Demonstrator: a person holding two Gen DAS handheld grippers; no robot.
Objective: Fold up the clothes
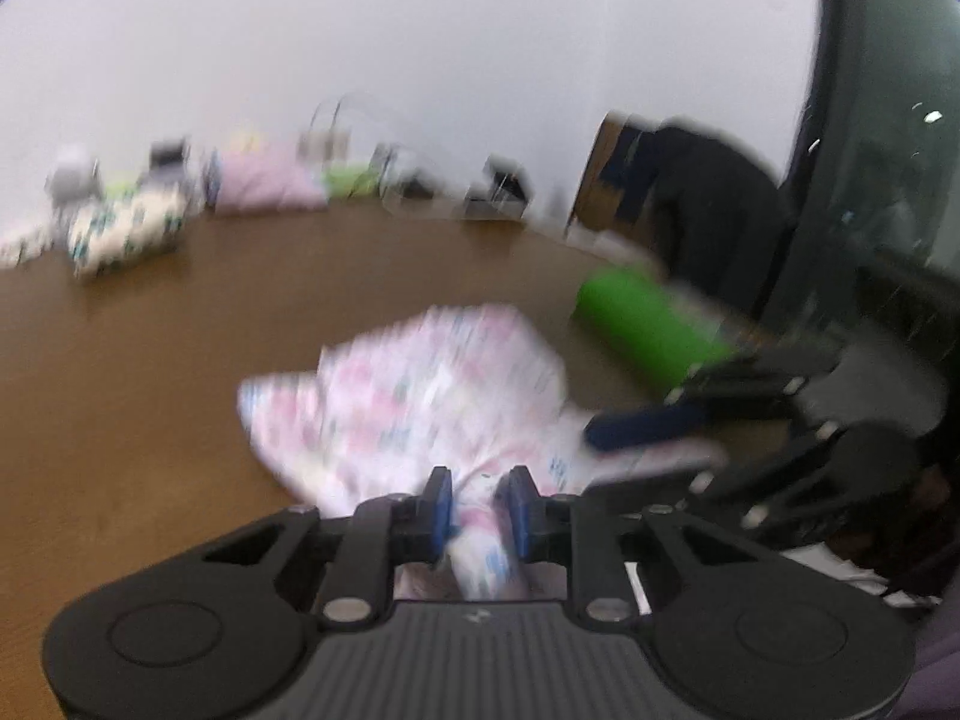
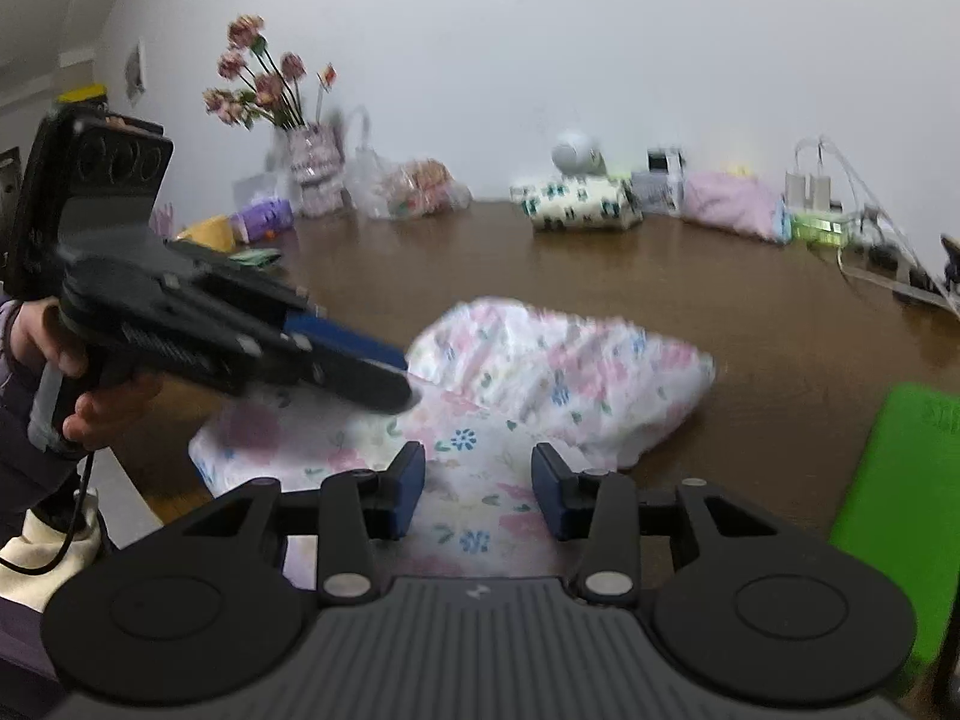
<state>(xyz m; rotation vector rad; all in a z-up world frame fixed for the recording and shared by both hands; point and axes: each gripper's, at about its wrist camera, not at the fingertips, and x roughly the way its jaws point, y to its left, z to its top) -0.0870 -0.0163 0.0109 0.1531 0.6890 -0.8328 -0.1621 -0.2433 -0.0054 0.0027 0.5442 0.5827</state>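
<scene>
Cloth (image 1: 414,396): still crumpled on table (image 1: 150,360), no neat fold showing.
Left gripper (image 1: 477,510): I am pinching a cloth bunch.
Right gripper (image 2: 478,489): I am holding it half open, gripping nothing.
Left to do: nearly all folding.

garment (image 2: 540,372) on table (image 2: 750,288), mat (image 2: 900,480) right

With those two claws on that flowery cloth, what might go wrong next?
The left gripper pinches only a narrow bunch of the flowery cloth, so the fabric might slip out when lifted. The right gripper stands open over the cloth with nothing pinched, so a pull from the left alone could drag the cloth into a crooked heap. The green thing lies close beside the cloth on the table; a sweeping fold might snag or push it.
</scene>
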